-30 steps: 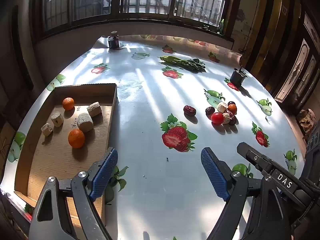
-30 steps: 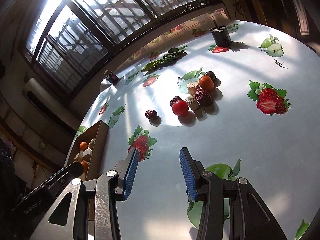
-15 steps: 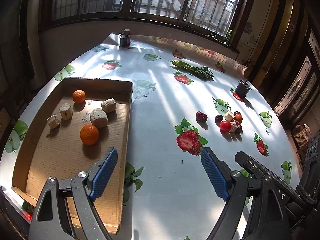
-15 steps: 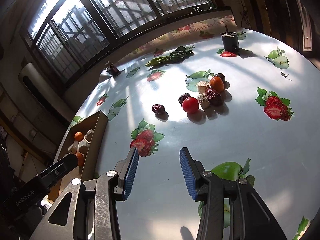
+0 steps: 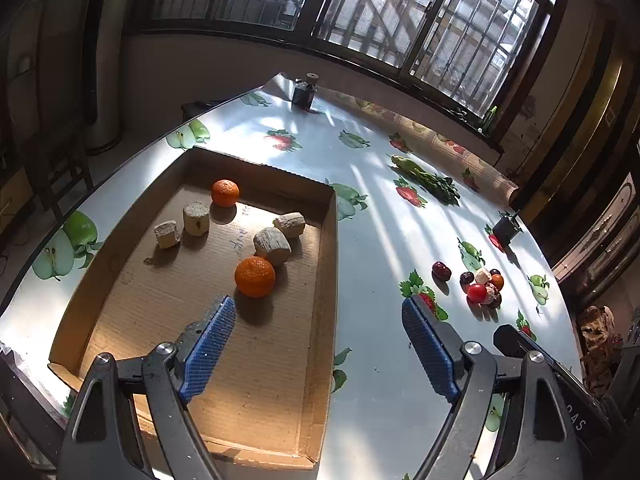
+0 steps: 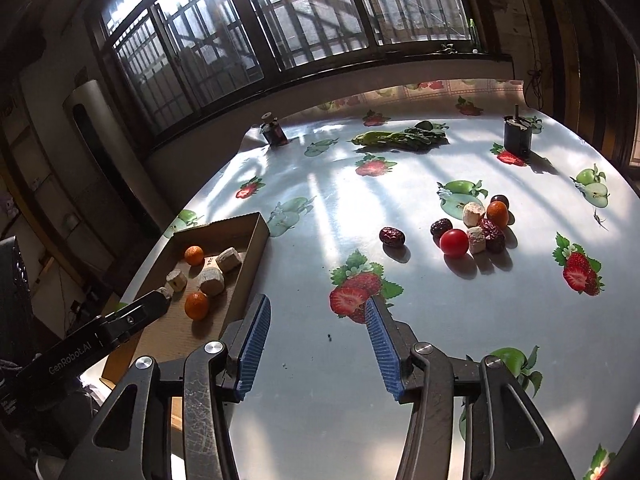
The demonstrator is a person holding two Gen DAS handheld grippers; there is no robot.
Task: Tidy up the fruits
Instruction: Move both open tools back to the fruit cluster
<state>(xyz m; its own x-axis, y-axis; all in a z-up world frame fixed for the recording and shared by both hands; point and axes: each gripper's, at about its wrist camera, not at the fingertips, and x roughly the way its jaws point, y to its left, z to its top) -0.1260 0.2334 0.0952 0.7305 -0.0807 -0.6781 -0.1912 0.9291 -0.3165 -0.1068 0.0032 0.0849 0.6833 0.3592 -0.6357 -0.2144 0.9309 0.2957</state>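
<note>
- A cardboard tray (image 5: pixel 328 264) lies at the left edge of the table (image 5: pixel 376 216), which is covered in a cloth printed with strawberries and apples.
- Inside the tray, toward its far end, sit two oranges: a smaller one (image 5: pixel 225 193) near the far wall and a bigger one (image 5: pixel 255 277) nearer the middle.
- Four pale, cork-like chunks lie between and beside them; one (image 5: pixel 272 241) touches the bigger orange.
- The left gripper (image 5: pixel 316 338) hangs over the tray's near right corner, its jaws spread wide with nothing between them; one blue pad (image 5: pixel 208 350) is above the cardboard, the other above the cloth.
- The right gripper (image 6: pixel 316 344) is over bare cloth just right of the tray; its jaws have just been opening and hold nothing.
- A single dark date (image 6: pixel 392 236) lies alone on the cloth, between the tray and the pile.
- Toward the right edge, a small pile is huddled together: a red tomato (image 6: pixel 454 243), more dates, two pale chunks, a small orange (image 6: pixel 497 214) and a dark round fruit, most touching.
- A bunch of leafy greens (image 6: pixel 400 139) lies near the far edge.
- A small dark container (image 6: pixel 517 135) stands at the far right corner, another (image 6: pixel 273 130) at the far left.
</note>
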